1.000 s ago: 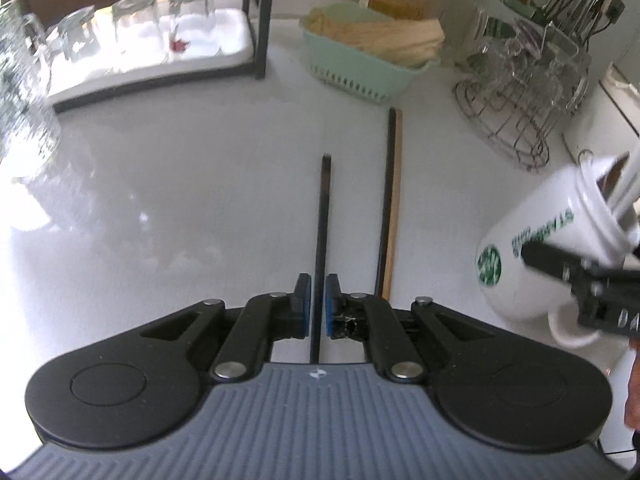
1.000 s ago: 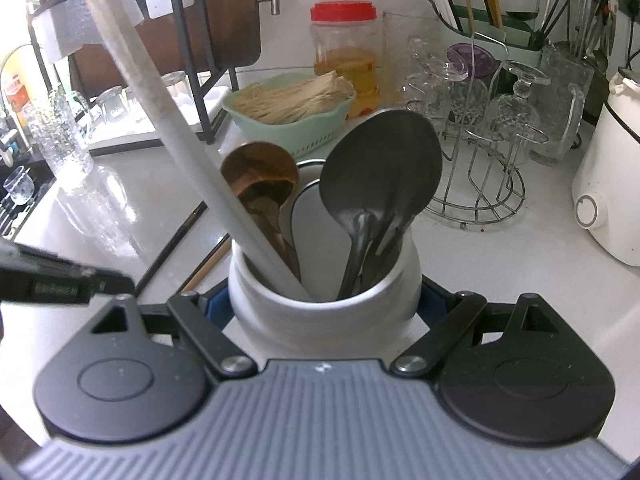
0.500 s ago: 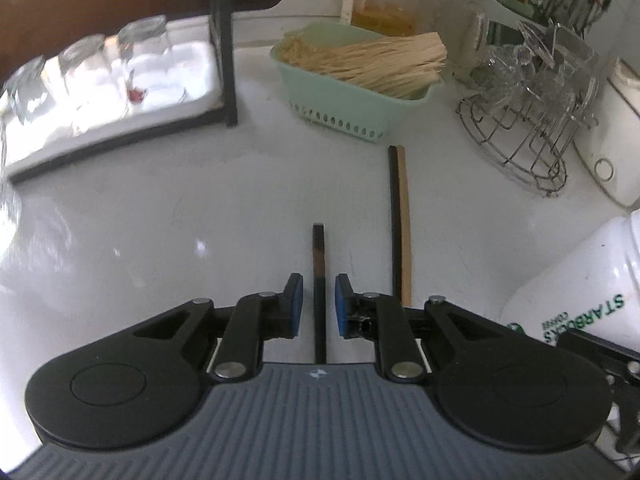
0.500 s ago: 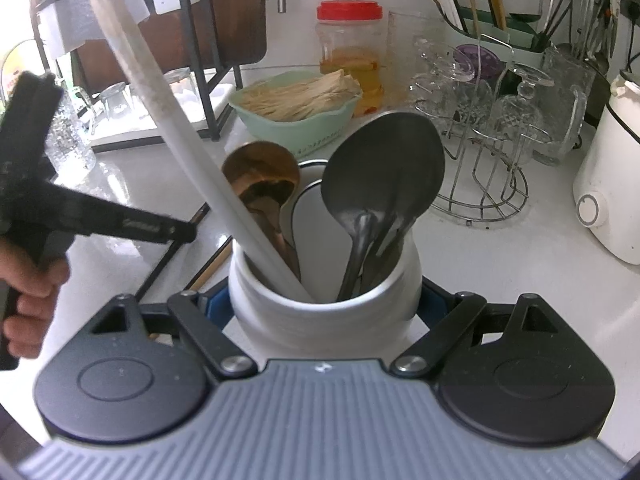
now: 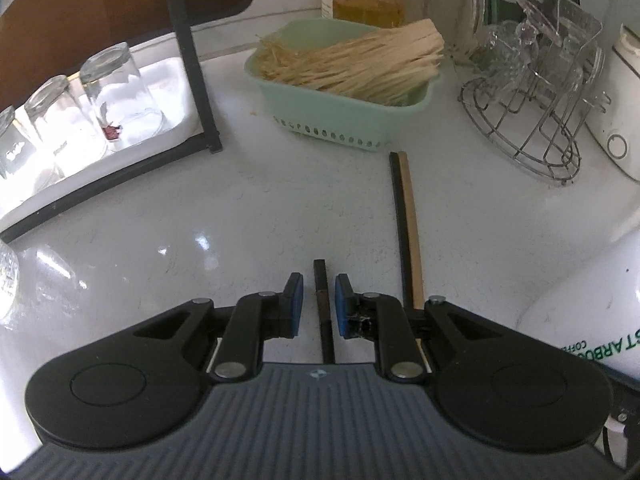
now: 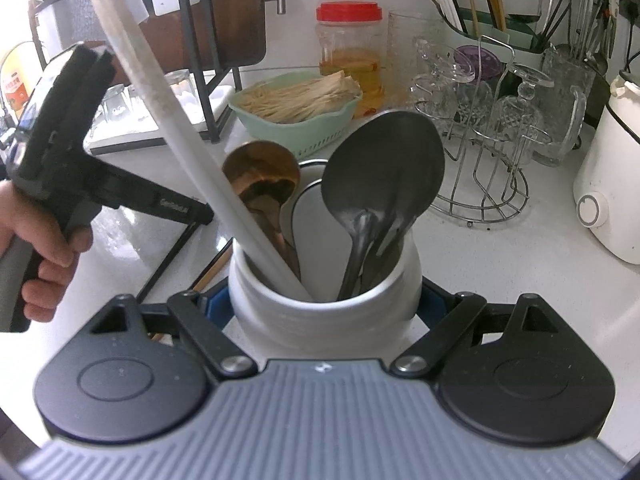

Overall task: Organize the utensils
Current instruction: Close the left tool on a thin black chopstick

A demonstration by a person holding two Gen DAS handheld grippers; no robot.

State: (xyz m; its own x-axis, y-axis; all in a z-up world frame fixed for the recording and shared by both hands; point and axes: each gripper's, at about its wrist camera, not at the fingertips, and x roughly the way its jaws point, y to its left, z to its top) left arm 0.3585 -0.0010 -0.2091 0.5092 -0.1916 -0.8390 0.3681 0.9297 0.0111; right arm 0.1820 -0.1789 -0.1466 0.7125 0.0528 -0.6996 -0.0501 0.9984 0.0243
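We kept our right gripper [image 6: 324, 304] clamped on the white mug [image 6: 324, 312], which held a wooden spoon [image 6: 262, 176], a dark metal spoon [image 6: 384, 168] and a long white handle [image 6: 168, 120]. Left of the mug, our left gripper [image 5: 319, 300] stood with its jaws slightly apart around a thin black chopstick [image 5: 321, 280] lying on the white counter [image 5: 240, 208], pads not touching it. Between that chopstick and the mug lay a black and a tan chopstick [image 5: 412, 232] side by side.
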